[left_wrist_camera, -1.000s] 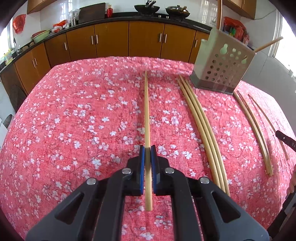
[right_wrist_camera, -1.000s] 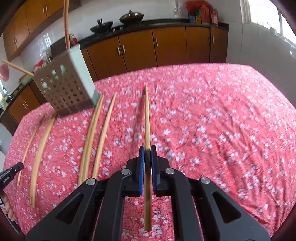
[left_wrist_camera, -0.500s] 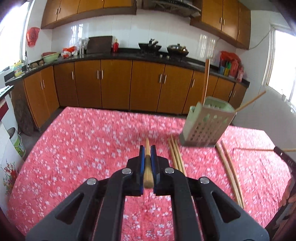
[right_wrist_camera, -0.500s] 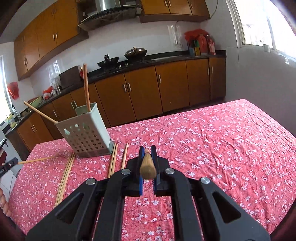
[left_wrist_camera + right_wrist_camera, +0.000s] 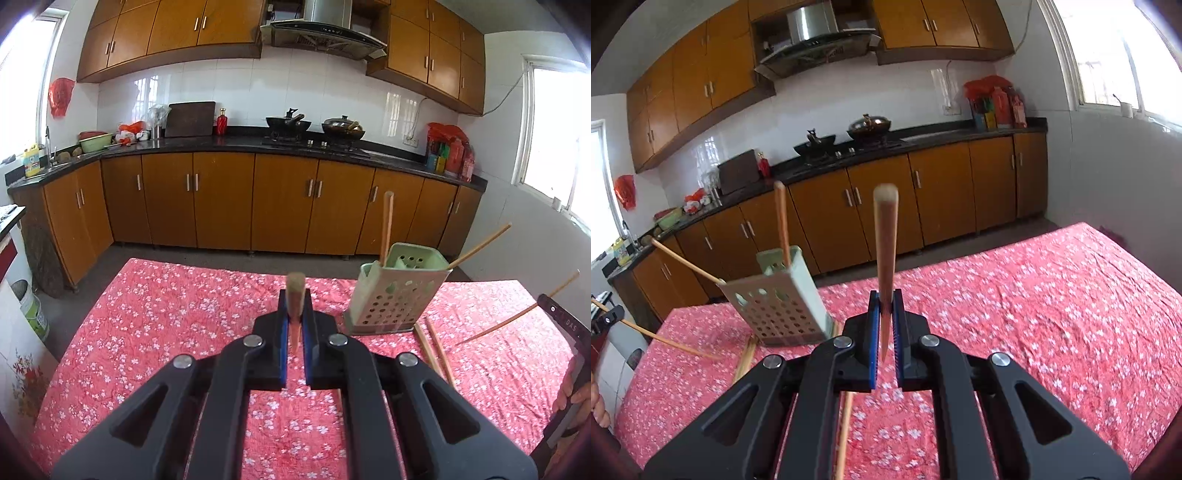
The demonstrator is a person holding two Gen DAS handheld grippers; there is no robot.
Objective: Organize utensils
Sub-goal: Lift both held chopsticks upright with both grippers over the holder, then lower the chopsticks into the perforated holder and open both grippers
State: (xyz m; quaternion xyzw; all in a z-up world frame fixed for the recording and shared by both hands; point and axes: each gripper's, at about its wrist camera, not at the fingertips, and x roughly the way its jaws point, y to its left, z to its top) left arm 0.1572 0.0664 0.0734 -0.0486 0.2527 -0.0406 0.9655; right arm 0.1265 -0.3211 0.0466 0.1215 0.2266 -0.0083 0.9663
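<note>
Risk, as a judgement: each chopstick was pinched near one end only, so it could pivot or slip between the pads during transfer, and its free end could strike the rim of the pale green perforated plastic utensil holder [image 5: 393,295] and tip it on the red floral tablecloth [image 5: 166,314].

The left gripper [image 5: 295,325] was pressed onto a slender light wooden chopstick [image 5: 296,291], which projected forward between the blue pads.

The right gripper [image 5: 886,325] pinched a second wooden chopstick [image 5: 885,240] likewise, pointing up and away.

More chopsticks [image 5: 434,347] lay beside the holder.
</note>
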